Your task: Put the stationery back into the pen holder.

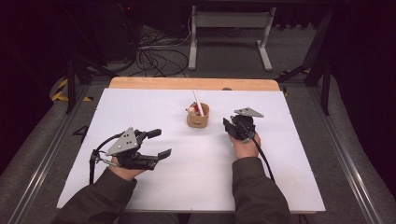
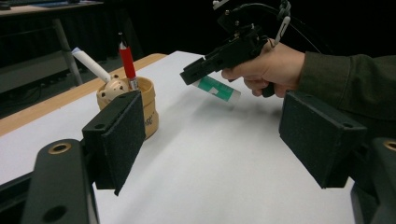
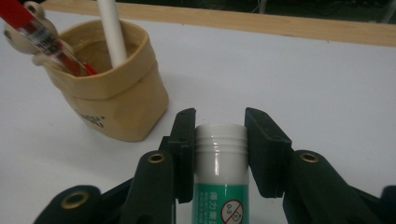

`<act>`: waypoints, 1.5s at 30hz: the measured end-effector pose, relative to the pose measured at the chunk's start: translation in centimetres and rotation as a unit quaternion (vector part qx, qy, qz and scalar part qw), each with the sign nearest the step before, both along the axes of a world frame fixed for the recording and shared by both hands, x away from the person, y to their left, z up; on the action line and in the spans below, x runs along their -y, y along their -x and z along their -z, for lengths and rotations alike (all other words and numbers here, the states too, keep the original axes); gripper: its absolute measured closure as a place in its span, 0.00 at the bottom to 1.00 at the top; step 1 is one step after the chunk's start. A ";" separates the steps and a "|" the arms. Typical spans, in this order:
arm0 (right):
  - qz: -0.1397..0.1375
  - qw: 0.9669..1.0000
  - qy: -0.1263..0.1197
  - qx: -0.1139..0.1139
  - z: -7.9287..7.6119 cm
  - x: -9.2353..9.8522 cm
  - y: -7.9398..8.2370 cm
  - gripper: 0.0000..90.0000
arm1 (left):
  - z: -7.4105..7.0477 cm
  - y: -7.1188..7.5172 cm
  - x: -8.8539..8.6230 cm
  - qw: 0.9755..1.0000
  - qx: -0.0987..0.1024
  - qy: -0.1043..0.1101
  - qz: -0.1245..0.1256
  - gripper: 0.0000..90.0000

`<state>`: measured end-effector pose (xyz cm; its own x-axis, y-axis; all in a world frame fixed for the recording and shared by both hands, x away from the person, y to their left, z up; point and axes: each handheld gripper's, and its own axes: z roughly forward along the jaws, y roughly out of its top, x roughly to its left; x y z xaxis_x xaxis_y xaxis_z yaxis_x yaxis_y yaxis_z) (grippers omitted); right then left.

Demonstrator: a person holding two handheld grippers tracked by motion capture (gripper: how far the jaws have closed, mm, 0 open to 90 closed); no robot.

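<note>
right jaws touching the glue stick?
Touching. In the right gripper view both pads press flat on the sides of the glue stick, with no gap on either side.

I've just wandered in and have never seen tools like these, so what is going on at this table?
A person sits at a white table with a two-jaw gripper in each hand. The right gripper is clamped on a white tube with a green label, held above the table beside a small tan cup. That cup already holds a red pen, a white stick and a small round beige piece. The left gripper waits off to the side, open and empty.
</note>
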<state>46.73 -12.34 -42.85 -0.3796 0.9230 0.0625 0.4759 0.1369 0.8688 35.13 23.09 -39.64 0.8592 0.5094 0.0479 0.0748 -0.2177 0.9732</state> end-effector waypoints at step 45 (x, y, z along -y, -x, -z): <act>-0.149 0.974 -0.096 0.138 -5.7 -3.7 5.3 0.73 | 0.9 -3.1 7.8 0.999 -0.032 0.026 0.026 0.33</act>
